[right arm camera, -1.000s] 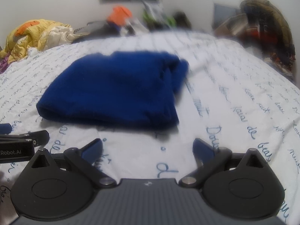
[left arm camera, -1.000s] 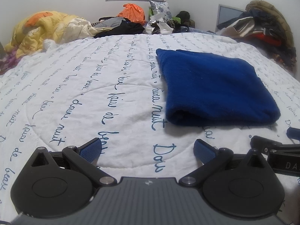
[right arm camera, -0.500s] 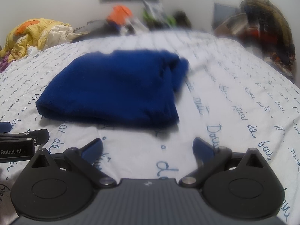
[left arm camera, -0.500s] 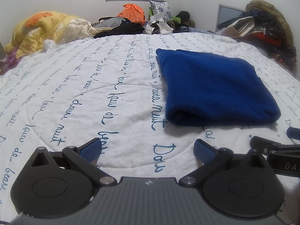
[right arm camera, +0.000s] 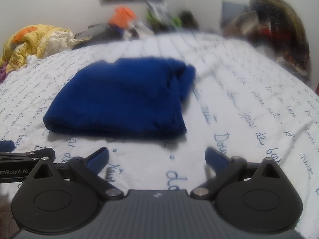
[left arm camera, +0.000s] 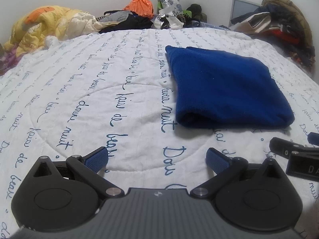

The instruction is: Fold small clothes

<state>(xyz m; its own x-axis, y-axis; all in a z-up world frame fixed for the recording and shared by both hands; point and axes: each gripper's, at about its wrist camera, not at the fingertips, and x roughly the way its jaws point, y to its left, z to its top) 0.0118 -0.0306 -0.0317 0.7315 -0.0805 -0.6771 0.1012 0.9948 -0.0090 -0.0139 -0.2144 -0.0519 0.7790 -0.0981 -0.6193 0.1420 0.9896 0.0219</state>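
A dark blue fleece garment point(left arm camera: 227, 87) lies folded into a thick rectangle on the white quilt; it also shows in the right wrist view point(right arm camera: 123, 97). My left gripper point(left arm camera: 157, 157) is open and empty, low over the quilt, short of the garment and to its left. My right gripper point(right arm camera: 157, 157) is open and empty, just short of the garment's near edge. The right gripper's finger shows at the right edge of the left wrist view point(left arm camera: 295, 151), and the left gripper's finger at the left edge of the right wrist view point(right arm camera: 26, 155).
The white quilt with blue script point(left arm camera: 89, 91) covers the bed. A yellow duvet point(left arm camera: 45, 25) is heaped at the far left. Clothes and bags point(left arm camera: 143, 16) are piled along the far edge. Coats and a bag point(left arm camera: 279, 23) are stacked at the far right.
The right gripper has drawn back slightly from the garment. The left gripper and the garment have not moved.
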